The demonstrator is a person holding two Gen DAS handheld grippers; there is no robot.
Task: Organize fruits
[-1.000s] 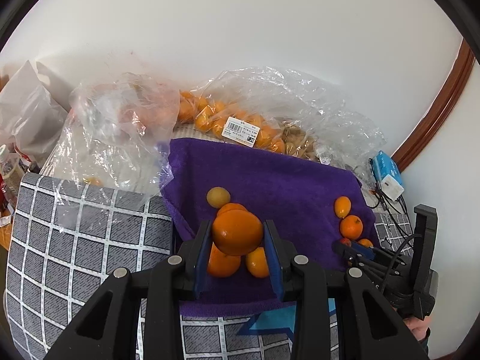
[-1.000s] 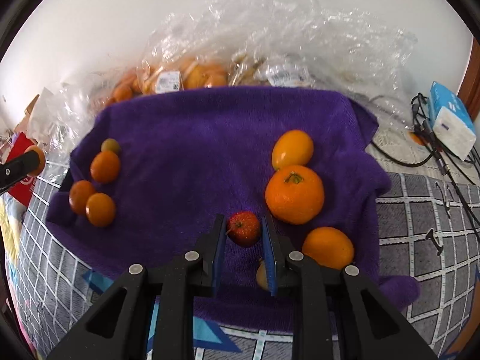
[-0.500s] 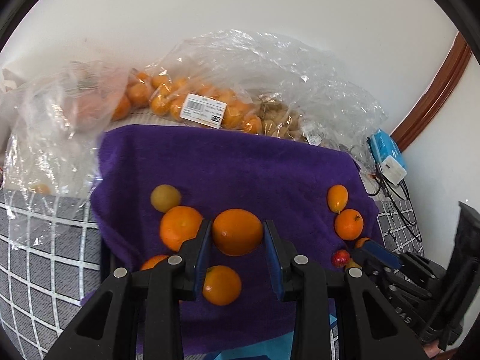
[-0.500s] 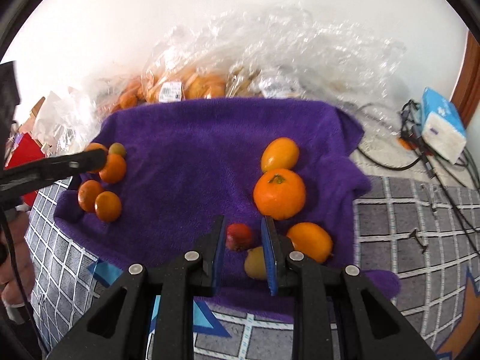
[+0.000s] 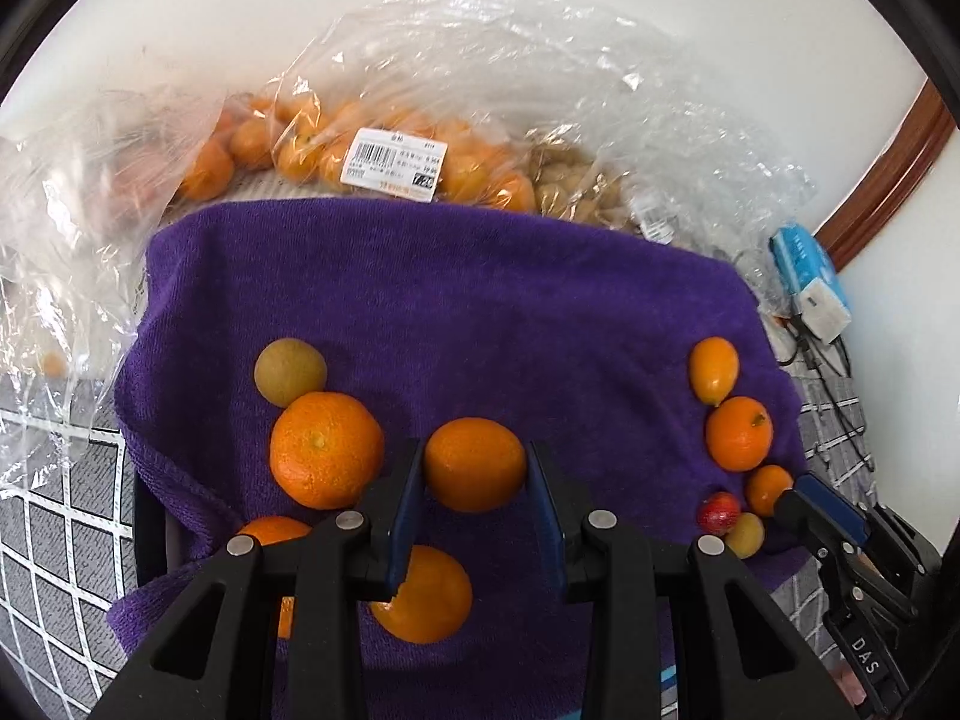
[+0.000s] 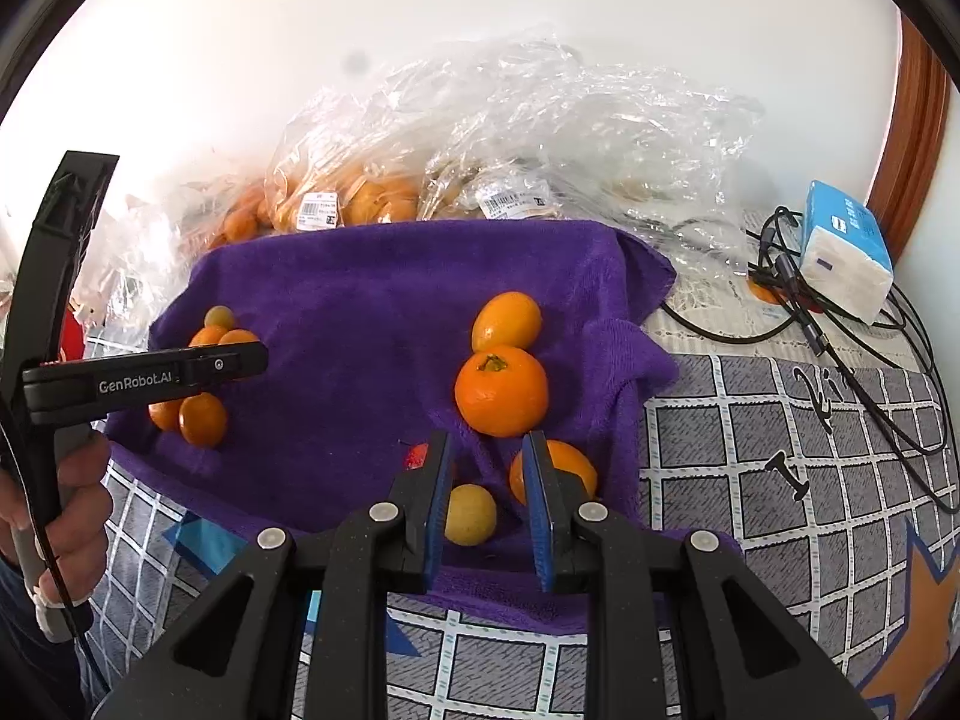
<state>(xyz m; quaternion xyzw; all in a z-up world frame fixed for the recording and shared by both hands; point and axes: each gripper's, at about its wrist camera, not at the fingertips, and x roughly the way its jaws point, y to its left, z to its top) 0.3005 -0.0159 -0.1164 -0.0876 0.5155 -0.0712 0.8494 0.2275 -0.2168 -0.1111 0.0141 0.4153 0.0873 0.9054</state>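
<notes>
A purple towel (image 5: 456, 300) lies on the table with fruit in two groups. My left gripper (image 5: 476, 468) is shut on an orange (image 5: 474, 463) and holds it just above the towel by the left group: a larger orange (image 5: 326, 449), a brownish-green fruit (image 5: 290, 371) and two more oranges (image 5: 429, 595). My right gripper (image 6: 485, 468) is open and empty over the right group: a stemmed orange (image 6: 501, 390), an oval orange fruit (image 6: 507, 320), a yellow fruit (image 6: 470, 515), another orange (image 6: 567, 465) and a small red fruit (image 6: 416, 456) left of the left finger.
Clear plastic bags of oranges (image 5: 384, 162) lie behind the towel against the white wall. A blue-and-white tissue pack (image 6: 843, 249) and black cables (image 6: 840, 354) lie at the right. A checked grey tablecloth (image 6: 750, 480) surrounds the towel. A hand (image 6: 66, 516) holds the left gripper.
My right gripper has opened and let go of the red fruit, which now rests on the towel. My left gripper has carried its orange lower over the towel, by the left group.
</notes>
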